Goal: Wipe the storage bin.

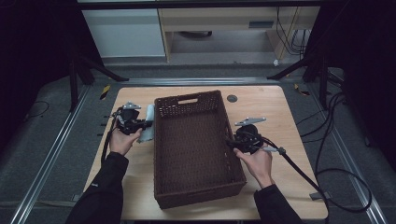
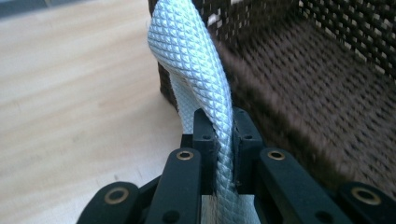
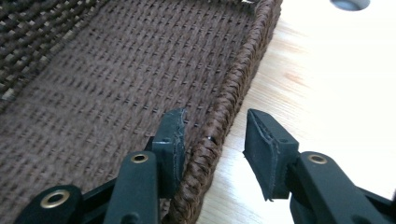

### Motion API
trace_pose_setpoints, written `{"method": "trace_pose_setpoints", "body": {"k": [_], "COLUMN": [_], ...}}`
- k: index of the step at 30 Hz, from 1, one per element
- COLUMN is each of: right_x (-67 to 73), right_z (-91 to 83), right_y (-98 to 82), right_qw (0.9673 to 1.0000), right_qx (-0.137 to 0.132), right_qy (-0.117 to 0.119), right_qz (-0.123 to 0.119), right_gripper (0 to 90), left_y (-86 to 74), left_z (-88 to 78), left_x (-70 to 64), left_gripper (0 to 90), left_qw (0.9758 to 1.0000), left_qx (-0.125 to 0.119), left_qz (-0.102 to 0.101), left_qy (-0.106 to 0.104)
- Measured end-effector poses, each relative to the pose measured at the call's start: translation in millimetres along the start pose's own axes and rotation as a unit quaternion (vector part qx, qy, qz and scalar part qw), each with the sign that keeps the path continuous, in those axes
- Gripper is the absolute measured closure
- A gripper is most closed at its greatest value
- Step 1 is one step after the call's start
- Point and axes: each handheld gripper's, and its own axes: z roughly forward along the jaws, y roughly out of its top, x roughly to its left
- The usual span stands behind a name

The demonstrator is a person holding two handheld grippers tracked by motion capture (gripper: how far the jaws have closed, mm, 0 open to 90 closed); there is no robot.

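Beside the basket, left claw clamping half-hidden white cloth; right claw released astride rim

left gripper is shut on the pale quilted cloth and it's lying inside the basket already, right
Not quite. The left gripper is shut on the pale quilted cloth, but the cloth is outside the basket, beside its left wall over the table. The high view shows this, and the left gripper view shows the cloth against the basket's outer corner.
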Motion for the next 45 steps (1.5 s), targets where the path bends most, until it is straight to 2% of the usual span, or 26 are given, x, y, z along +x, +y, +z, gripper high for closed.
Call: {"method": "trace_pose_setpoints", "body": {"k": [2,5,9,12,14,17,20,22,23,26,31,33,34,35,38,40,45], "right_x": [2.0,3.9,7.9,7.1,7.1,7.2,7.1,5.9,5.4,0.9,-3.0,-3.1,-3.1,-3.1,-4.5,-4.8,1.1], "right_z": [-1.1,-2.3,-0.9,-0.6,0.1,0.5,1.2,2.2,3.1,6.1,7.5,6.9,6.9,3.5,-4.1,-7.3,-5.6], "right_y": [-1.5,-3.2,-6.7,-7.5,-7.3,-6.8,-5.9,-4.3,-3.2,0.2,1.9,1.4,1.4,1.8,3.5,3.1,-1.6], "right_qw": [1.0000,0.9999,0.9995,0.9996,0.9996,0.9994,0.9993,0.9992,0.9992,0.9992,0.9993,0.9996,0.9996,0.9999,0.9998,0.9998,0.9999], "right_qx": [0.004,0.010,0.027,0.026,0.028,0.030,0.029,0.029,0.029,0.027,0.026,0.021,0.021,0.004,-0.012,-0.012,0.011], "right_qy": [-0.004,-0.007,-0.014,-0.007,-0.001,-0.001,-0.007,-0.011,-0.013,-0.015,-0.009,-0.010,-0.010,-0.011,-0.006,-0.007,-0.007], "right_qz": [-0.006,-0.007,-0.008,0.000,0.006,0.018,0.022,0.026,0.027,0.026,0.025,0.017,0.017,0.010,0.016,0.014,-0.004], "right_gripper": [57.5,57.2,59.2,63.9,68.3,70.7,72.0,72.3,72.4,72.1,71.2,66.7,66.7,61.5,58.7,58.5,58.4], "left_y": [-15.0,-25.5,-32.2,-31.8,-27.4,-18.2,-10.5,-7.9,-3.3,0.3,-6.0,-14.5,-14.5,-21.7,-31.5,-35.5,-34.3], "left_z": [0.3,3.0,11.9,15.2,12.8,4.0,-5.5,-7.8,-11.1,-10.1,1.6,11.2,11.2,17.7,24.8,25.8,19.0], "left_x": [-3.5,-7.8,-14.8,-16.2,-15.4,-13.5,-15.5,-15.9,-16.5,-16.5,-17.2,-17.9,-17.9,-19.0,-21.1,-22.4,-22.9], "left_gripper": [82.4,82.4,82.4,82.4,82.5,82.5,82.5,82.5,82.5,82.5,82.5,82.5,82.5,82.5,82.5,82.5,82.5], "left_qw": [0.9997,0.9993,0.9983,0.9982,0.9987,0.9997,0.9999,0.9999,0.9999,0.9998,0.9998,0.9993,0.9993,0.9986,0.9975,0.9969,0.9975], "left_qx": [0.023,0.038,0.057,0.059,0.050,0.024,0.006,0.002,-0.008,-0.012,0.011,0.034,0.034,0.049,0.069,0.076,0.068], "left_qz": [0.004,-0.001,0.006,0.007,0.007,0.000,0.007,0.010,0.012,0.013,0.014,0.013,0.013,0.012,0.009,0.008,0.009], "left_qy": [0.000,-0.007,-0.006,-0.008,-0.005,-0.008,-0.005,-0.006,-0.006,-0.009,-0.011,-0.013,-0.013,-0.014,-0.016,-0.018,-0.016]}}
